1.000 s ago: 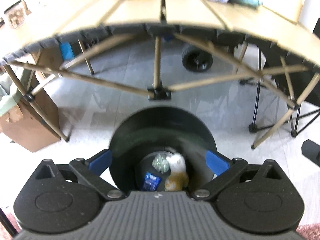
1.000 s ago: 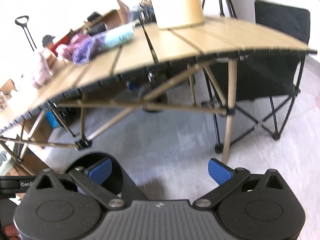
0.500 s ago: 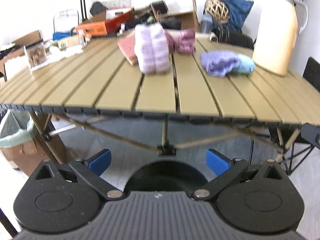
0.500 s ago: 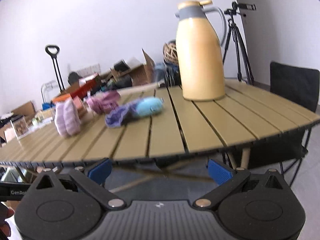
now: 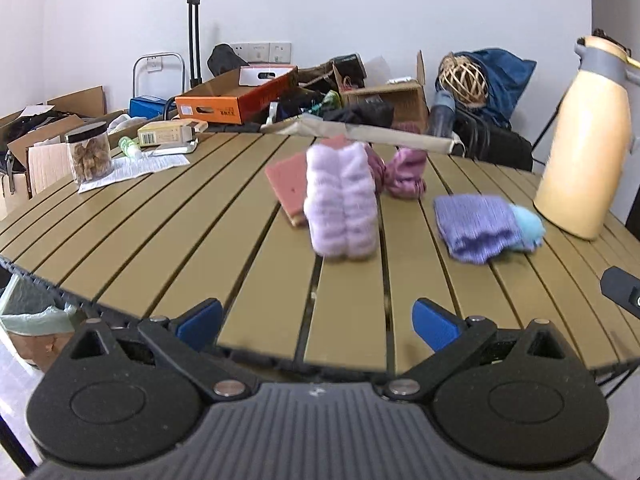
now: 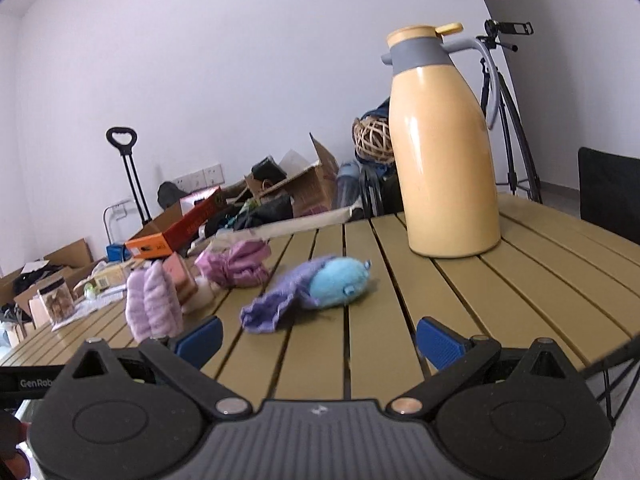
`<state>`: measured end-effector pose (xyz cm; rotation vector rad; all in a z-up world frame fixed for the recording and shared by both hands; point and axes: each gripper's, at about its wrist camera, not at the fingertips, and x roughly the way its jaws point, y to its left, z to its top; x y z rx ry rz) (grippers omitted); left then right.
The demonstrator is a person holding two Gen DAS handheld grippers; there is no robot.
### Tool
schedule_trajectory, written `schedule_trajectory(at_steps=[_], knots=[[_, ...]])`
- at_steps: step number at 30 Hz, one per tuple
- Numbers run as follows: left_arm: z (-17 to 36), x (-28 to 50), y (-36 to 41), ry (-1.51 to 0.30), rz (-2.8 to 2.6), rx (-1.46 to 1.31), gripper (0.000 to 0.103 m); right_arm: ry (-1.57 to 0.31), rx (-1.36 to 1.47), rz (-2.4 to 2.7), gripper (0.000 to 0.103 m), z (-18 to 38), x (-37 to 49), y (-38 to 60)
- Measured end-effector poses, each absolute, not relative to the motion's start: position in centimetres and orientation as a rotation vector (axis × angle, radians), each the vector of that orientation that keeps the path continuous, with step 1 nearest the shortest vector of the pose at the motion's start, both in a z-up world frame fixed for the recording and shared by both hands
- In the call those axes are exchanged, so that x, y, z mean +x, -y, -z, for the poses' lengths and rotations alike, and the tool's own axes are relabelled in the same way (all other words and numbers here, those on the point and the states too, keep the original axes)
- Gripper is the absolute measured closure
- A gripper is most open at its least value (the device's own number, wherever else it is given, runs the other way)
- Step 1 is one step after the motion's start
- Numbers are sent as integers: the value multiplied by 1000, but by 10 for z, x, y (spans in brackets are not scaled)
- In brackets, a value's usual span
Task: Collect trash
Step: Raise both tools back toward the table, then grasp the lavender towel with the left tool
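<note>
- Tan wood slats make up the table [image 5: 224, 240], and both tongs sit at its near edge.
- The left gripper [image 5: 318, 320] has its blue tips wide apart with nothing between them.
- The right gripper [image 6: 320, 340] is also spread apart and holds nothing.
- A fluffy pale purple bundle [image 5: 342, 204] stands up in the middle of the table, straight ahead of the left tongs.
- A pink sponge [image 5: 290, 184] leans just behind it, on its left side.
- A crumpled pink-purple cloth [image 5: 402, 174] lies farther back, just to the right of the bundle.
- A purple knit cloth [image 6: 280, 300] lies flat, ahead of the right tongs, and a soft blue toy [image 6: 340, 282] touches it on the right.
- A tall yellow jug [image 6: 442, 152] with a grey collar stands upright at the right side of the table.
- A clear jar [image 5: 89, 152] with a black lid and brown bits inside stands on a sheet of paper [image 5: 132, 170] at the far left.
- Just past the jar are a small green bottle [image 5: 130, 147] and a flat box [image 5: 170, 133].
- The pictures do not make clear which things are trash.
- Off the table's left edge, low down, a pale green bag [image 5: 34, 316] sits in a brown box.
- Behind the table are cardboard boxes, an orange box [image 5: 236, 100] and a woven ball [image 5: 464, 80].
</note>
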<state>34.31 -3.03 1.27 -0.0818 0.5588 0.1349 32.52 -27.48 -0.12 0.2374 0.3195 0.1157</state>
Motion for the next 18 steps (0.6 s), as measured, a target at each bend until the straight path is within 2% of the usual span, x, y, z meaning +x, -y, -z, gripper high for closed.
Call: schedule_trajectory(at_steps=[11,18], knots=[[-26,405,34,-510,-143,-85,0,-361,244,-130,0,0,386,264],[-17,445,32,-546,-143,-138,0,-370,226,-103,0,3,414,257]])
